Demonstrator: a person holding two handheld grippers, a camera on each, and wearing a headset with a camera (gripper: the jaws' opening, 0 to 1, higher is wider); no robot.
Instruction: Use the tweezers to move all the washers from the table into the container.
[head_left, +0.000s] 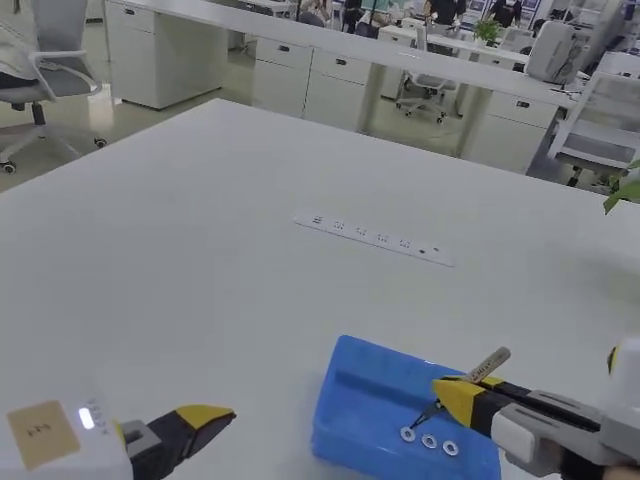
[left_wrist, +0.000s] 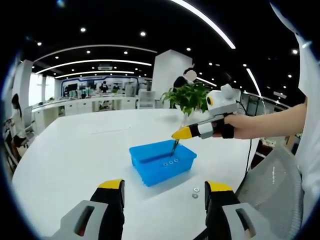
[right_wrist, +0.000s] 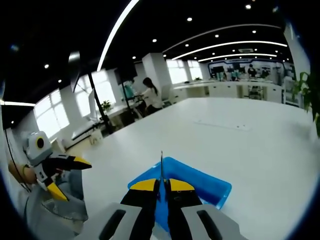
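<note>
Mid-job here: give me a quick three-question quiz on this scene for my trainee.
1. How many washers lie in the blue container?
2. True or false: the left tongs grip the tweezers.
3. Where are the tweezers' tips? A) over the container B) touching the left tongs C) pointing at the ceiling
Key: 1. three; 2. false, the right tongs hold them and the left tongs are open; 3. A
</note>
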